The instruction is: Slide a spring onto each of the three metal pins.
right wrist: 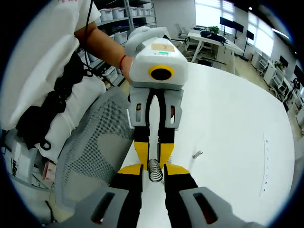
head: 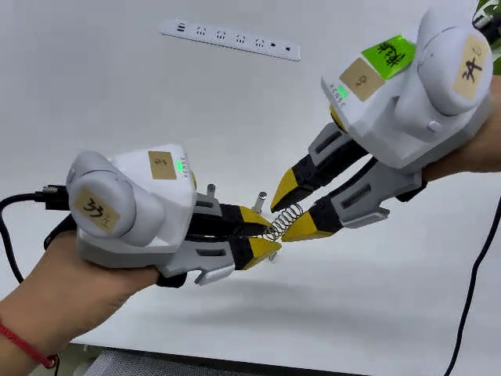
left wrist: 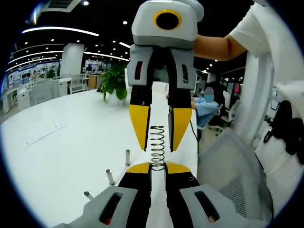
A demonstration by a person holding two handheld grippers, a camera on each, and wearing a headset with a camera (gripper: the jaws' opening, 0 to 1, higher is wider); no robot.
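Progress: nothing finished yet, by my reading; I am on the first spring and every pin waits.
Spring (left wrist: 157,142): in the air between my two grippers, above the surface (head: 235,102) and near the pins, touching none of them.
Left gripper (left wrist: 159,167): closed on one end of the spring; in the left gripper view the coil rises straight out from between my jaw tips.
Right gripper (right wrist: 154,170): jaws parted, one on each side of the spring's free end. I see a thin gap on both sides in the left gripper view, so I judge it is not pinching.
Pins: three short metal pins stand upright in a row on the white surface, first pin (left wrist: 127,156), second pin (left wrist: 109,176), third pin (left wrist: 88,194). All three look bare, though they are small in my views.
Left to do: line this spring up over a pin and slide it down, then do the same for two more springs on the other pins.
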